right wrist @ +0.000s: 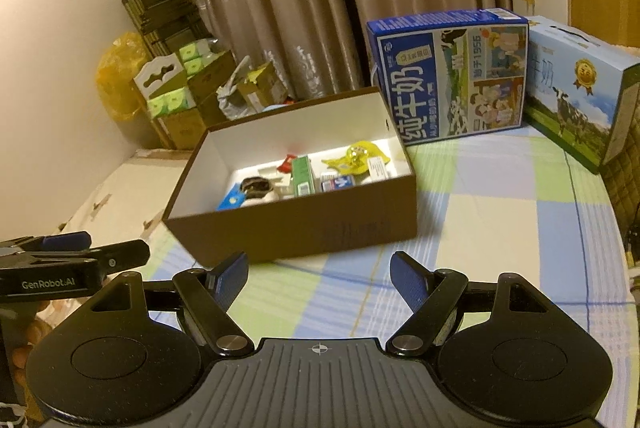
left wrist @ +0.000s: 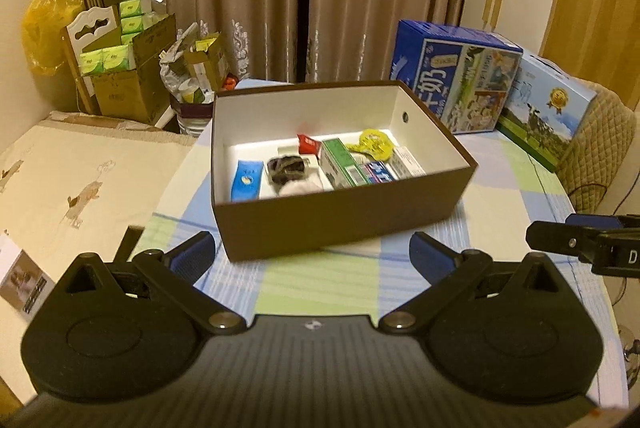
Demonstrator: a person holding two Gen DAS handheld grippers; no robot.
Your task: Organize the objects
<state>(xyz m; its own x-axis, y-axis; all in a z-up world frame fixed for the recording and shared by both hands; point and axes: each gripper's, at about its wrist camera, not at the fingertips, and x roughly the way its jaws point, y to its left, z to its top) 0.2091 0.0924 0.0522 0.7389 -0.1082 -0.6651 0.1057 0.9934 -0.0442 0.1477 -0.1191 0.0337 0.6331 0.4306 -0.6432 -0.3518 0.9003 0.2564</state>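
A: Checked cloth in pale green, blue and cream covers the table (left wrist: 328, 280), and we hold both tools low over its near edge. Nothing loose is left on the cloth that we can see.

B: Then the largest things first. Two milk cartons (right wrist: 452, 71) stand along the far edge, by the curtain, well apart from our work, so we judge them no part of it.

A: Next the brown box (left wrist: 336, 220), open, sitting around the middle of the table, one long wall facing us. That is where the task's things lie: a green carton (left wrist: 338, 161), a blue packet (left wrist: 246, 181), a dark bundle (left wrist: 286, 167), a yellow wrapper (left wrist: 374, 143) and a small red sachet (left wrist: 308, 143), all on the box floor.

B: They lie packed side by side, which we take as sorting nearly done, if not finished.

A: Our left gripper (left wrist: 314, 254) has its fingers spread wide, nothing between them. The right gripper (right wrist: 320, 278) likewise stands apart and empty.

B: We hold both short of the near wall of the box, probably pulled back from it.
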